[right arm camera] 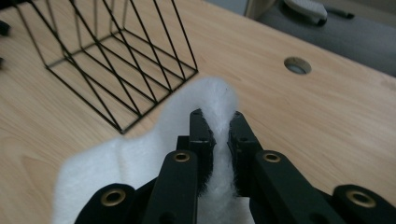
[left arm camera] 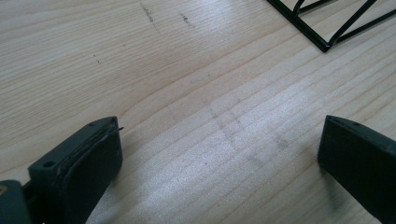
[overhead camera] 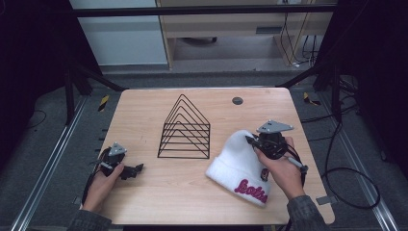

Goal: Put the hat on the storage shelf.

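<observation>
A white knit beanie (overhead camera: 235, 163) with pink lettering lies at the right front of the wooden table (overhead camera: 144, 110). My right gripper (overhead camera: 251, 141) is shut on the beanie's crown and holds that end a little above the table. In the right gripper view the two black jaws pinch a fold of the white beanie (right arm camera: 140, 154) at my right gripper (right arm camera: 221, 122). My left gripper (overhead camera: 137, 169) rests low at the left front, held by a hand. In the left gripper view my left gripper (left arm camera: 219, 140) stands open over bare wood.
A black wire file rack (overhead camera: 185, 129) stands in the middle of the table, its corner (left arm camera: 327, 23) ahead of the left jaws and its frame (right arm camera: 116, 60) beyond the beanie. A round cable hole (overhead camera: 237, 100) sits at the back right. Cables trail on the floor to the right.
</observation>
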`<state>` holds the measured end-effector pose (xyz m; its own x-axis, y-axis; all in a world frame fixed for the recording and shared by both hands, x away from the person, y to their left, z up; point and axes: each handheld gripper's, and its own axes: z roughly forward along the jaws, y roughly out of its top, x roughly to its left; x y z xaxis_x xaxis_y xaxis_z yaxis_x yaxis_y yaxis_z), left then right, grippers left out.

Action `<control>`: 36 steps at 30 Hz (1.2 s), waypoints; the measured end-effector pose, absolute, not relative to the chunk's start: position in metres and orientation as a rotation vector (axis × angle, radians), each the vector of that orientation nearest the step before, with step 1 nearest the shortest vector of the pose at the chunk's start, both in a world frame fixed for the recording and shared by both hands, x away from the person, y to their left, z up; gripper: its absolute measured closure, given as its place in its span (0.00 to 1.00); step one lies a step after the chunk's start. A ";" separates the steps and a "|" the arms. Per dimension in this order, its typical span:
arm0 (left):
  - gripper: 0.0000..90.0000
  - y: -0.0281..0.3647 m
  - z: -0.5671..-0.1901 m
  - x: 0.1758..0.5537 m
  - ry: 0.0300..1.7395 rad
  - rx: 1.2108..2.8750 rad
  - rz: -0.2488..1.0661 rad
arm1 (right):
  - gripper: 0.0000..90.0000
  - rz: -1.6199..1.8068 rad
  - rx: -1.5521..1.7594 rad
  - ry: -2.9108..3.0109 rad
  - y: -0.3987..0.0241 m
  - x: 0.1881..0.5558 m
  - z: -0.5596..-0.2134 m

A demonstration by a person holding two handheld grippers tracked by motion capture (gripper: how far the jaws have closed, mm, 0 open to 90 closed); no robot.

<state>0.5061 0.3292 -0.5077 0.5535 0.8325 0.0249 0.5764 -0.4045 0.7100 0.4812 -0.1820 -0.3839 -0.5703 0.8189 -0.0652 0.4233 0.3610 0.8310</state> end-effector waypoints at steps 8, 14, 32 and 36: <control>0.00 0.328 -0.507 0.505 1.130 2.127 0.502 | 0.93 1.216 0.948 2.125 -0.174 0.452 -0.348; 0.03 0.328 -0.501 0.502 1.107 2.099 0.540 | 0.93 1.230 0.878 2.097 -0.175 0.445 -0.325; 0.05 0.308 -0.408 0.492 0.923 2.012 0.577 | 0.93 1.311 0.838 1.939 -0.191 0.472 -0.256; 0.05 0.293 -0.372 0.495 0.848 2.008 0.583 | 0.93 1.327 0.819 1.907 -0.185 0.479 -0.236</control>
<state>0.4947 0.2928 -0.3716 0.6601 0.7463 0.0850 0.3463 -0.4028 0.8472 0.4795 -0.1849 -0.2359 -0.5821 0.7957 -0.1675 0.1198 0.2876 0.9502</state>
